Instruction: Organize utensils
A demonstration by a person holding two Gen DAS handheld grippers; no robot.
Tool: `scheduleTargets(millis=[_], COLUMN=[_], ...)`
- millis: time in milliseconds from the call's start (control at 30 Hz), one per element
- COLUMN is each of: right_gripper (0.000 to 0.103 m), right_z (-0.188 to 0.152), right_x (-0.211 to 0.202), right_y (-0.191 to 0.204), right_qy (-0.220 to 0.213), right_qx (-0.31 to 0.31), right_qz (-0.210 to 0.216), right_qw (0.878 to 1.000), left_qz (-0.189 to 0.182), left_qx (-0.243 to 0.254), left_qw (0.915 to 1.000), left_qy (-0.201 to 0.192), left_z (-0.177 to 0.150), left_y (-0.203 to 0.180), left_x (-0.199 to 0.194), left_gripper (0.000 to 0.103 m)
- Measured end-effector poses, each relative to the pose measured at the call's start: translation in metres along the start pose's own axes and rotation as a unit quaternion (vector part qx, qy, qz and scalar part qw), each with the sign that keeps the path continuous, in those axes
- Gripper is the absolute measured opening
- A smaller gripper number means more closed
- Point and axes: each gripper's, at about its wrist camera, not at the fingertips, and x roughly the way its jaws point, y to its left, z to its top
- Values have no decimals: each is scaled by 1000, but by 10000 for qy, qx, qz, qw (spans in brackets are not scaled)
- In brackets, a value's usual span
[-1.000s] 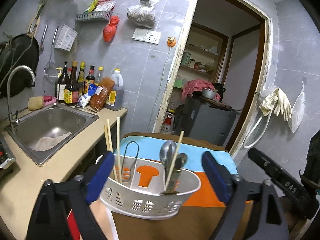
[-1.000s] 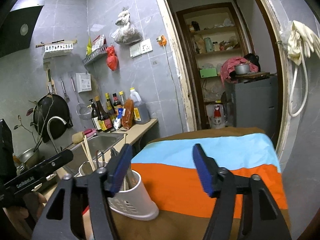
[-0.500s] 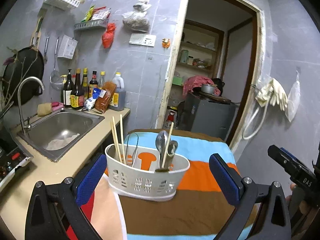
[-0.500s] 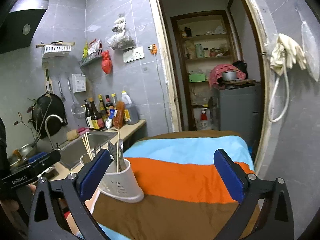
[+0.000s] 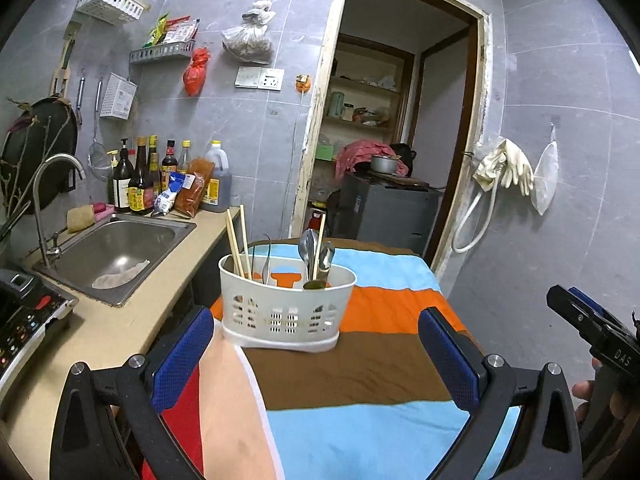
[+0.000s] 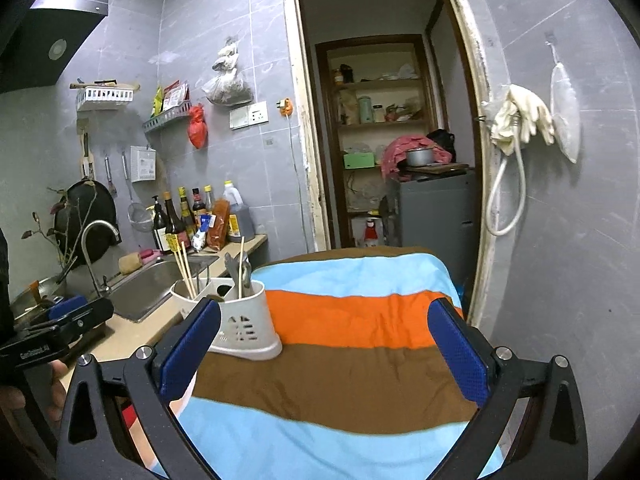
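Note:
A white perforated utensil caddy point(image 5: 286, 306) stands upright on the striped cloth point(image 5: 360, 376). It holds wooden chopsticks point(image 5: 239, 242) on its left side and spoons point(image 5: 310, 246) with another chopstick on its right. It also shows in the right wrist view point(image 6: 240, 320), at the left. My left gripper point(image 5: 320, 356) is open and empty, drawn back in front of the caddy. My right gripper point(image 6: 324, 354) is open and empty over the cloth, to the right of the caddy.
A steel sink point(image 5: 116, 248) with a tap point(image 5: 44, 200) lies in the counter on the left, with sauce bottles point(image 5: 140, 184) behind it. An induction cooker point(image 5: 24, 316) sits at the near left. A doorway point(image 5: 384, 140) with a grey cabinet point(image 5: 384, 208) is behind the table.
Both grippers have opened wide and pulled back from the caddy. The caddy now stands free on the cloth, farther from both cameras.

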Motion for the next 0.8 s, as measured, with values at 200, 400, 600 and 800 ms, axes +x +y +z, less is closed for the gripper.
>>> scheduleTargets(millis=[200, 400, 600, 800], right_gripper=[101, 101, 101, 101], right_z=[-11, -18, -23, -25], right_x=[-30, -43, -42, -39], right_y=[8, 9, 8, 9], right_qy=[29, 41, 105, 155], right_qx=[-24, 19, 63, 81], right_qz=[-102, -86, -71, -71], right_qw=[9999, 10000, 9999, 9998], left_qz=[-92, -126, -70, -14], left_qx=[-3, -34, -24, 5], left_qw=[10000, 9999, 10000, 10000], left_qy=[14, 35, 40, 41], left_z=[-12, -19, -20, -18], left_y=[1, 3, 4, 3], left_x=[-17, -26, -28, -27], left_gripper=[103, 103, 103, 103])
